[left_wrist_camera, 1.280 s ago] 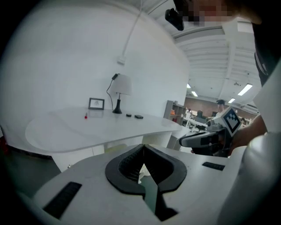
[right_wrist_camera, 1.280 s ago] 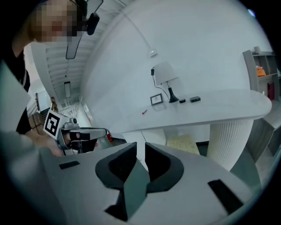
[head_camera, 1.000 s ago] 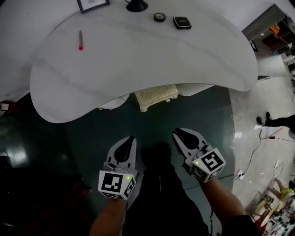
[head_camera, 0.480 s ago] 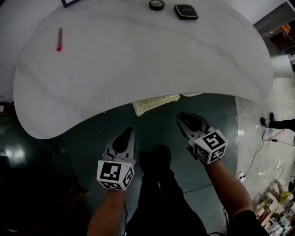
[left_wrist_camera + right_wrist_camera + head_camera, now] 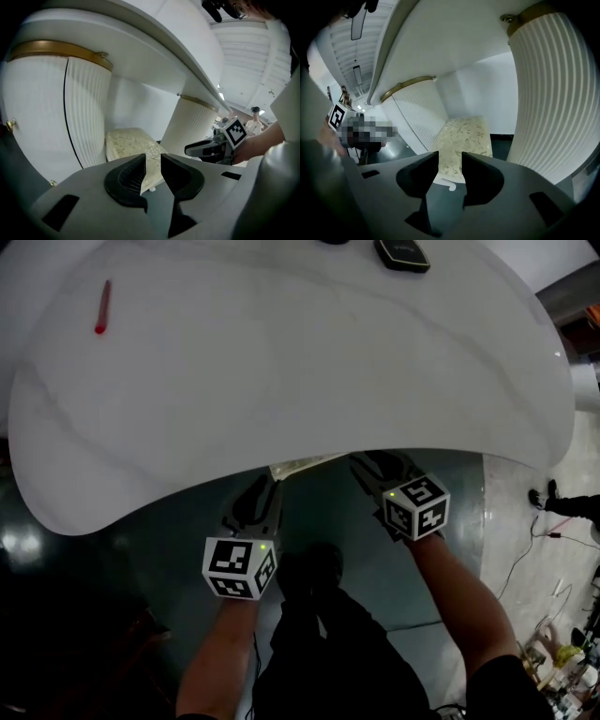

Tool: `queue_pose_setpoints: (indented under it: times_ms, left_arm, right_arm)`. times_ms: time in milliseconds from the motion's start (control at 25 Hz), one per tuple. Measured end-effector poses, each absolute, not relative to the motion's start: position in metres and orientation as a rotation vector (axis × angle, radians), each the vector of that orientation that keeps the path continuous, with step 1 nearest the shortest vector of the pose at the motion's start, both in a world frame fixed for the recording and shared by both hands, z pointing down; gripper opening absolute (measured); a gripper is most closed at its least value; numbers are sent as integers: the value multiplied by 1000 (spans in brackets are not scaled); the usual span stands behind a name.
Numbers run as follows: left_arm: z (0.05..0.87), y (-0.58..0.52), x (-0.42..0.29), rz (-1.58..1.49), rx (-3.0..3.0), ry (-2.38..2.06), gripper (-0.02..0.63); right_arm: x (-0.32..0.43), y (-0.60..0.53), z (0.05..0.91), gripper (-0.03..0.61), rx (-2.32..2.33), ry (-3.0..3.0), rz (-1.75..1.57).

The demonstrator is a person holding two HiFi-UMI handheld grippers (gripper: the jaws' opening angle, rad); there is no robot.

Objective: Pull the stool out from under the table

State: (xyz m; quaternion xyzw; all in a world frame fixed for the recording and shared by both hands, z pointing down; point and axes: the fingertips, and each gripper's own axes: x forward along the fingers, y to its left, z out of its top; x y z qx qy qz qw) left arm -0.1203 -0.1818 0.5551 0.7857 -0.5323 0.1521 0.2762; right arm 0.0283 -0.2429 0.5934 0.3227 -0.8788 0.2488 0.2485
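The stool has a cream patterned cushion (image 5: 124, 143) and stands under the white table (image 5: 281, 371), between its fluted pedestals. From the head view only a sliver of the stool (image 5: 302, 466) shows below the table's front edge. My left gripper (image 5: 262, 489) points at the stool's near left corner, a little short of it. Its jaws are opening, a narrow gap between them and nothing in it. My right gripper (image 5: 373, 465) reaches under the table edge toward the stool's near right side (image 5: 464, 136). Its jaws are opening too, empty.
White fluted pedestals (image 5: 42, 108) (image 5: 555, 103) with gold bands flank the stool closely. On the tabletop lie a red pen (image 5: 100, 307) and a black device (image 5: 403, 251). My legs (image 5: 319, 615) stand between the arms. Cables (image 5: 553, 521) lie on the floor at right.
Both grippers have moved forward to the table's front edge, and the stool is now mostly hidden under the tabletop from above. Both pairs of jaws have parted slightly.
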Motion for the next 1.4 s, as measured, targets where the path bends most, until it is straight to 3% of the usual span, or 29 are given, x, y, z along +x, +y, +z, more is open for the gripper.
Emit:
queue_pose_setpoints:
  times_ms: [360,720,1400]
  left_arm:
    - [624,-204,-136,375,2004,-1379,229]
    - [669,-219,-130,362,1977,-1340,315]
    - [706,-240,-118,391,1970,-1282,351]
  right_arm:
    - [38,-283,646,236,911,-2319,723]
    - [43,-300,696,276,880,-2293,716]
    - [46,-310,724,298,821,-2294,941]
